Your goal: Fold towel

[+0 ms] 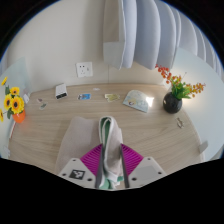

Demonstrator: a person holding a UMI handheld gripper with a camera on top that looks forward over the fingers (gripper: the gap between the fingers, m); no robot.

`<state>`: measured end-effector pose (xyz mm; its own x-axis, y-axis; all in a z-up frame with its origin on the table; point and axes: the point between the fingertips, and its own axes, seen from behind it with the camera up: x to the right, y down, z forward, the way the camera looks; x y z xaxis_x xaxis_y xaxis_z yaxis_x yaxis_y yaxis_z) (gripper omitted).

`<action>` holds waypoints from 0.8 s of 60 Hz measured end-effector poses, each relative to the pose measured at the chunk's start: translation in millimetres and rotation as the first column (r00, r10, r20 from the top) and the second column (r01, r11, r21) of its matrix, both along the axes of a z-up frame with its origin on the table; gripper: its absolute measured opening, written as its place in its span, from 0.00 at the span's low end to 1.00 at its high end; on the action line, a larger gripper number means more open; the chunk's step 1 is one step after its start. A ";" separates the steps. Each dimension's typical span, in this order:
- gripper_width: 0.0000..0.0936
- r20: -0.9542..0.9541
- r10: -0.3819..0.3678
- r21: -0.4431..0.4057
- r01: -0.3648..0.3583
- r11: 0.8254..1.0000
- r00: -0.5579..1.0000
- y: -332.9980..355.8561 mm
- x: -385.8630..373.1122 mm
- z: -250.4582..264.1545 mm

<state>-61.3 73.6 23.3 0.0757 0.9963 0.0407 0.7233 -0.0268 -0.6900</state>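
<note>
Grey towel [103, 140]: one, on wooden table [150, 130], a fold bunched up between fingers, rest spread just beyond them.
Gripper [105, 163]: one, closed on towel fold, both magenta pads [92, 160] pressing cloth.
Left of towel: one sunflower bunch [12, 102], one small white box [61, 91].
Right of towel: one white device [136, 99], one flower pot [174, 96].
Risk: thin pinch, likely slip mid-lift; uneven drag, likely skewed fold.
</note>
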 end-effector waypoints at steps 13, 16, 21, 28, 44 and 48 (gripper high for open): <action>0.92 -0.042 0.027 0.032 -0.026 0.999 0.999 -4.6 46.6 96.4; 0.91 -0.044 0.032 0.023 -0.031 0.999 0.999 -9.7 69.7 126.0; 0.91 -0.048 0.044 0.038 -0.042 0.998 0.998 -18.1 111.0 169.7; 0.91 -0.045 0.038 0.077 -0.034 0.996 0.998 -29.6 162.6 206.0; 0.91 -0.082 -0.027 0.046 0.031 0.998 0.996 -54.9 194.1 222.4; 0.91 -0.091 -0.028 0.032 0.031 0.999 0.995 -60.5 192.8 224.0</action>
<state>131.5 13.2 247.3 0.1100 0.9918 0.0651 0.6571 -0.0234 -0.7534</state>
